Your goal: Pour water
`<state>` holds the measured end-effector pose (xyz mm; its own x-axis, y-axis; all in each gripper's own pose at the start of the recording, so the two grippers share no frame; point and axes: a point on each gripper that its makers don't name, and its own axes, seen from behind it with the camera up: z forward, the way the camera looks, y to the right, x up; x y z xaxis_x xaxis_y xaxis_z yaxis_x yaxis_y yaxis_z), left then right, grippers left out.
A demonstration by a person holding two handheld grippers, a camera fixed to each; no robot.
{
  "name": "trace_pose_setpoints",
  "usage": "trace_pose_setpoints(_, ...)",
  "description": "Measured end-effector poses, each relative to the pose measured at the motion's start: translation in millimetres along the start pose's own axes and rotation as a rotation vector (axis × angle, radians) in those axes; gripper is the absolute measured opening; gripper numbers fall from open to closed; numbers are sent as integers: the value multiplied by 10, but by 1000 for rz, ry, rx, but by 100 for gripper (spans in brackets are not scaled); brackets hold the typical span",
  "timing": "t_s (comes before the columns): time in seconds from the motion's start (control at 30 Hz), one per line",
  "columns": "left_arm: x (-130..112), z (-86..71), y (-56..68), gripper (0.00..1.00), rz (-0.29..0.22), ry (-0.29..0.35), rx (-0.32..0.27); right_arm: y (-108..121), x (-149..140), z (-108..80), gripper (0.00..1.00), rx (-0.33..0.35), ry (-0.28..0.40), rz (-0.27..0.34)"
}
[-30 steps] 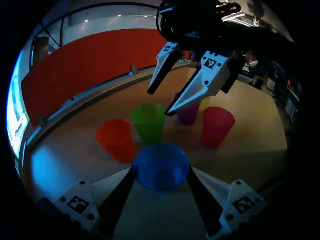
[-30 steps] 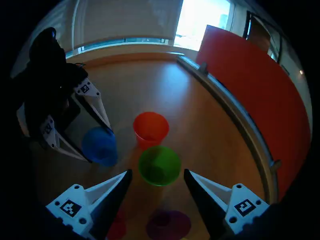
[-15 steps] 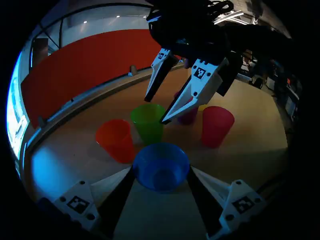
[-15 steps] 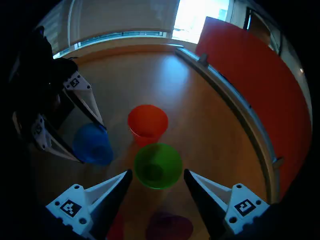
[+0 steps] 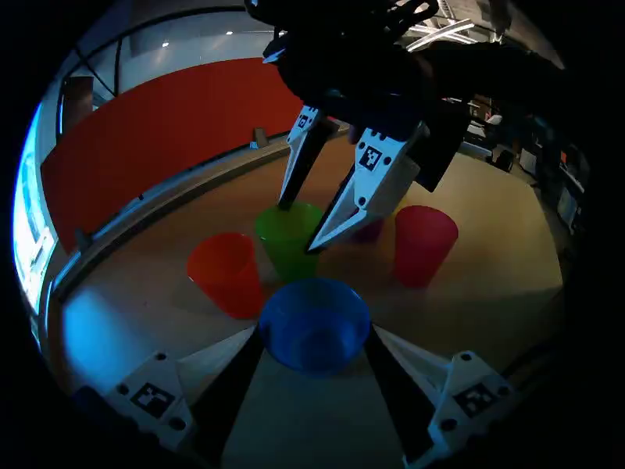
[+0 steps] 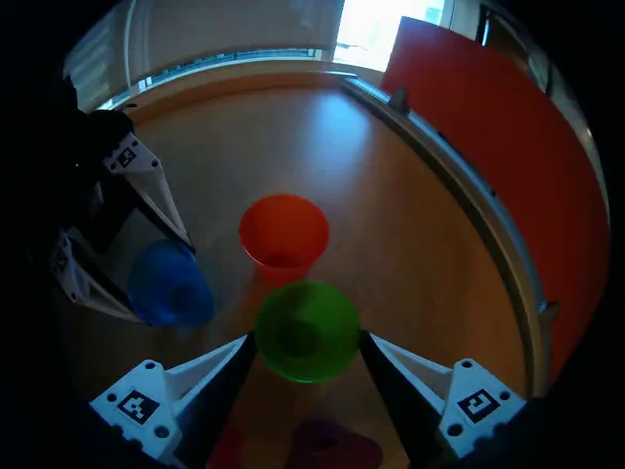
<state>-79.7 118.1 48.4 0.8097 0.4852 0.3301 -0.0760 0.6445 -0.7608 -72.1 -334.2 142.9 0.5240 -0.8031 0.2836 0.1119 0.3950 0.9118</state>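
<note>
A blue cup [image 5: 314, 324] stands on the wooden table [image 5: 484, 266] between the fingers of my left gripper [image 5: 313, 332]. The gripper is open, and the cup's rim reaches both fingertips. In the right gripper view the same blue cup [image 6: 168, 281] sits inside the left gripper [image 6: 164, 281]. A green cup [image 6: 306, 330] stands between the fingertips of my open right gripper [image 6: 307, 334], its rim close to both. Seen from the left gripper view, the right gripper [image 5: 297, 227] hangs tilted over the green cup [image 5: 285, 250], one fingertip on each side of the rim.
An orange cup [image 6: 283, 234] stands just beyond the green one, and is seen as [image 5: 226, 270] from the other side. A red cup [image 5: 422, 242] and a half-hidden purple cup [image 5: 371, 231] stand further back. A raised rail [image 6: 461, 203] and a red wall panel [image 6: 500, 141] border the table.
My right gripper has moved down and forward, so the green cup now lies between its fingertips. The left gripper and the blue cup have stayed still.
</note>
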Motion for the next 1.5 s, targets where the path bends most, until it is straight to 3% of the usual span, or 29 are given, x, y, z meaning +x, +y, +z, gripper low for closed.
trace_pose_setpoints(0.37,-30,13,5,87,2,-4,2,-19,-10,50,93,12,5,33)
trace_pose_setpoints(0.87,-29,-37,-16,85,-28,7,6,-23,72,-30,93,8,51,47)
trace_pose_setpoints(1.27,202,-254,-98,85,-50,65,58,-62,189,-372,92,-7,145,90)
trace_pose_setpoints(1.5,387,-439,-12,85,-44,104,83,-198,184,-732,92,-19,218,100)
